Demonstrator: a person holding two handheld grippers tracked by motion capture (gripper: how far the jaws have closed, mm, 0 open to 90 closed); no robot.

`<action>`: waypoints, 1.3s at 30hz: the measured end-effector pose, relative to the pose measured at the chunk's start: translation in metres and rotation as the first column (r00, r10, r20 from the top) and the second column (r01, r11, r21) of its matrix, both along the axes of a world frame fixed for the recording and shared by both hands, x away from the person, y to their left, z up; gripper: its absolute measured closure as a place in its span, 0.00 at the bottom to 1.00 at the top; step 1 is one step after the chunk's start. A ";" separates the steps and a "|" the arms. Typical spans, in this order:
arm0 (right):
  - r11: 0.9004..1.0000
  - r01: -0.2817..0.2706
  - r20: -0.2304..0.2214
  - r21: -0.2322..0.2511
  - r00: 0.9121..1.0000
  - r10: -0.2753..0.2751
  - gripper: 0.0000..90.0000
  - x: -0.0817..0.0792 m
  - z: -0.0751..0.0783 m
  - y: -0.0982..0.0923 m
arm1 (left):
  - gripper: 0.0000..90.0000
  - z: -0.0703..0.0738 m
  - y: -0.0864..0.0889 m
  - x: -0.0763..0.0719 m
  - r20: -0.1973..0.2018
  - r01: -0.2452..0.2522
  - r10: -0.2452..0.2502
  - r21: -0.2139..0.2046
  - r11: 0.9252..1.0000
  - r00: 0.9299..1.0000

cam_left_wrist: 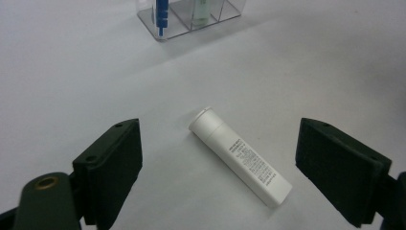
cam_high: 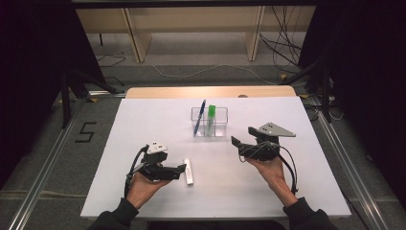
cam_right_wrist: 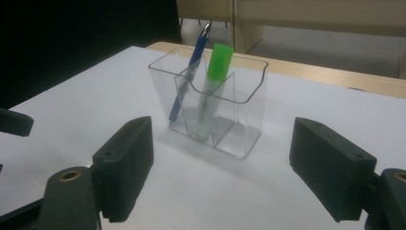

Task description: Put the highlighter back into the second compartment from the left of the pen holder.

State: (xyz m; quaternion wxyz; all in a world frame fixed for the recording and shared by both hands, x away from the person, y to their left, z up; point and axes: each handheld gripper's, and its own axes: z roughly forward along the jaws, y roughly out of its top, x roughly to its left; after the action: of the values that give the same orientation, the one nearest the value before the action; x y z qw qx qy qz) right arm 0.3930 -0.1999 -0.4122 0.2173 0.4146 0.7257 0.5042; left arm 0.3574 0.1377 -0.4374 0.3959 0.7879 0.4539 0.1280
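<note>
White plastic is what we are inspecting first: a white tube [cam_left_wrist: 239,156] with fine print on its side is lying flat on the white table [cam_high: 143,124], just beside the left gripper [cam_high: 181,168] and well apart from the right gripper [cam_high: 239,142]. In the left gripper view we are seeing the tube resting between the two black jaws, which are standing wide open and holding nothing; neither pad is touching it. Its long axis is running obliquely across the gap, capped end pointing away and toward the left jaw, base end nearer and toward the right jaw. We are judging that a clean grasp calls for a turn of the hand so the pads close across the tube's width, not along its length. The left hand is clearly the nearer one. The right gripper is hovering with its jaws likewise wide apart and empty, facing a clear plastic organizer [cam_right_wrist: 210,115] farther back on the table, in which a blue pen [cam_right_wrist: 189,72] and a green-capped marker [cam_right_wrist: 213,81] are standing in adjoining compartments.
</note>
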 end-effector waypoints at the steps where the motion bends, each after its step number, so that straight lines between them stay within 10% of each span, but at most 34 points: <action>1: 1.000 -0.001 -0.003 0.003 1.000 0.001 0.27 -0.001 -0.001 0.000 | 0.17 0.000 -0.001 0.000 -0.010 -0.002 0.002 0.002 1.000 1.000; 39: 1.000 -0.010 -0.011 -0.005 1.000 0.010 0.27 -0.037 -0.015 -0.021 | 0.15 -0.005 -0.033 0.017 -0.145 -0.044 0.054 0.067 0.997 0.988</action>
State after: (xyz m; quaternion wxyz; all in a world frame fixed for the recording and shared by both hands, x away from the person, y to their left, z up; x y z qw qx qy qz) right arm 0.3562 -0.2206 -0.4276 0.2119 0.4133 0.7301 0.5012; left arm 0.3746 0.1047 -0.4422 0.3331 0.7960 0.4968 0.0935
